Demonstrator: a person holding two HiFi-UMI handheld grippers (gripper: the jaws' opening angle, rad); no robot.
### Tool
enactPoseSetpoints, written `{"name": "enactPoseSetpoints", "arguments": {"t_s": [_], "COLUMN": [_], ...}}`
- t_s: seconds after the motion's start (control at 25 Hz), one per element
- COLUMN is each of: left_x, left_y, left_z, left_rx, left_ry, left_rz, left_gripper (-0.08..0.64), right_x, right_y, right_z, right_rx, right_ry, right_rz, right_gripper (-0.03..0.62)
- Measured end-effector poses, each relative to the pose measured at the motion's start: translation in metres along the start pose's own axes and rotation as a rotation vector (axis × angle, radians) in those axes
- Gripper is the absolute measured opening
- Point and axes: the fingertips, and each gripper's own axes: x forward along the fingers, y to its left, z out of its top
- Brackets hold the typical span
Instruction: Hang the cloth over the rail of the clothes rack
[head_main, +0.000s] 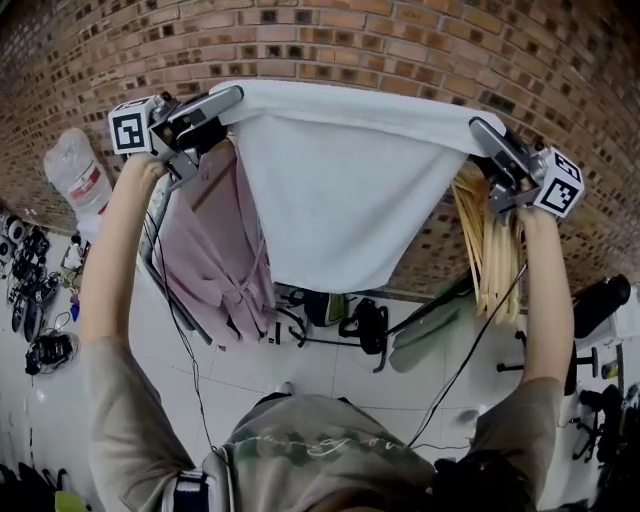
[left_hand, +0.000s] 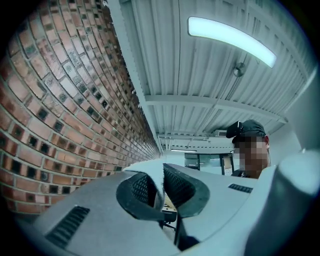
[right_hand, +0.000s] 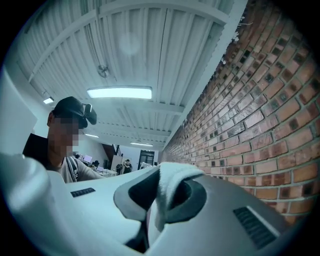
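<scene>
A white cloth (head_main: 340, 190) hangs spread out in front of the brick wall, held up by its two top corners. My left gripper (head_main: 232, 97) is shut on the top left corner and my right gripper (head_main: 477, 127) on the top right one. In the left gripper view a thin edge of the cloth (left_hand: 150, 167) is pinched in the left gripper (left_hand: 161, 186). In the right gripper view a thick fold of the cloth (right_hand: 172, 172) bulges from the right gripper (right_hand: 161, 192). The rack's dark frame (head_main: 165, 285) shows at the lower left; the cloth hides its top rail.
A pink garment (head_main: 215, 250) hangs on the rack behind the cloth's left side. Several wooden hangers (head_main: 490, 250) hang at its right. The brick wall (head_main: 350, 40) is close behind. A white sack (head_main: 78, 180), cables and dark gear (head_main: 365, 325) lie on the tiled floor.
</scene>
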Motion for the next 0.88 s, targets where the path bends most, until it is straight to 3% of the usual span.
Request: {"name": "enactPoseSetpoints", "arguments": {"t_s": [0.16,0.32,0.6,0.88], "left_x": [0.006,-0.005,-0.013,-0.016], "left_y": [-0.003,0.005,-0.001,-0.001], "left_z": [-0.007,-0.004,0.011,0.02], "left_rx": [0.016,-0.015,0.001,0.093], "left_ry": [0.019,0.021,-0.025,-0.03], "left_rz": [0.021,0.115,0.089,0.126], "left_gripper": [0.015,0.015,0.016,0.017], "right_x": [-0.009,0.006,0.017,0.023], "right_y": [-0.01,-0.004,0.004,0.013], "right_z": [-0.006,-0.002,0.0,0.011], "right_rx": [0.035,0.005,-0.014,-0.031], "right_ry": [-0.011,-0.001,-0.017,-0.015], "right_rz": [-0.006,0.014,-0.066,-0.151], "right_gripper": [0.02,0.02,0.02,0.02]}}
